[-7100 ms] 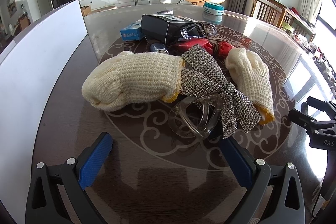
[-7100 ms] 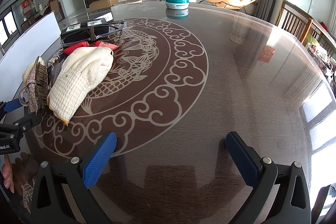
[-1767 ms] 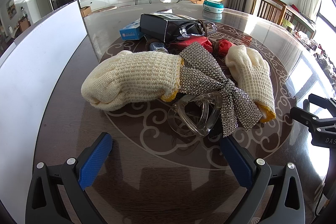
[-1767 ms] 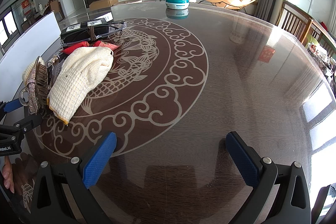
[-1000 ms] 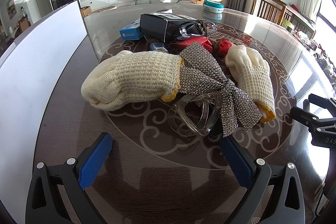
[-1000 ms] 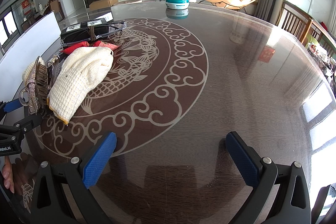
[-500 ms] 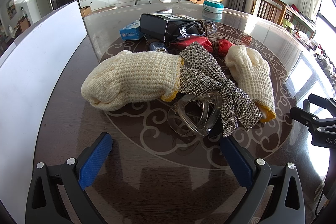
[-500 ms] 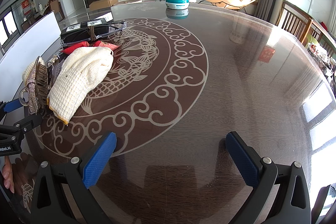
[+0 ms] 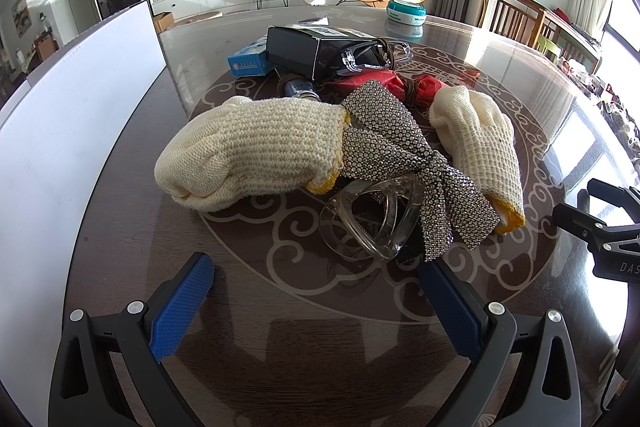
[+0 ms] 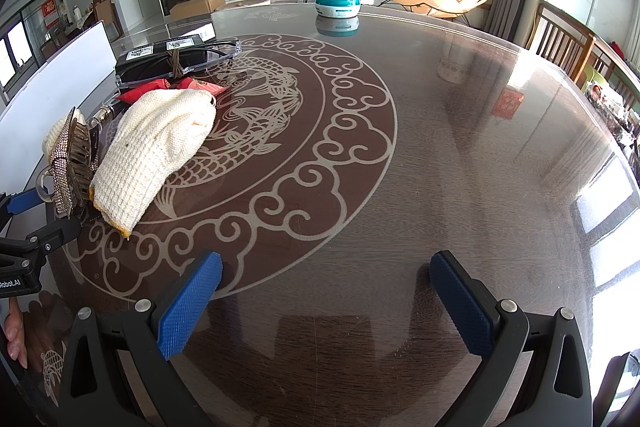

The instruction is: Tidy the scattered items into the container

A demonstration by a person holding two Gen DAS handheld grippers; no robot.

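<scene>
On the glass-topped table (image 10: 460, 147), both the left gripper (image 9: 316, 283) and right gripper (image 10: 326, 279) hover spread wide, empty, near knit gloves (image 9: 256, 151) and a rhinestone hair clip (image 9: 400, 163).

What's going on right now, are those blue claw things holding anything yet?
Left tool open, empty, facing pile. Right tool open over bare table. Gloves, rhinestone bow clip untouched. White container at left; nothing in the way.

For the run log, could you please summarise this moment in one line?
left gripper: open, facing gloves | right gripper: open over bare table | nothing held

Cream knit gloves (image 9: 256, 151), rhinestone-studded silver bow (image 9: 400, 163).
</scene>
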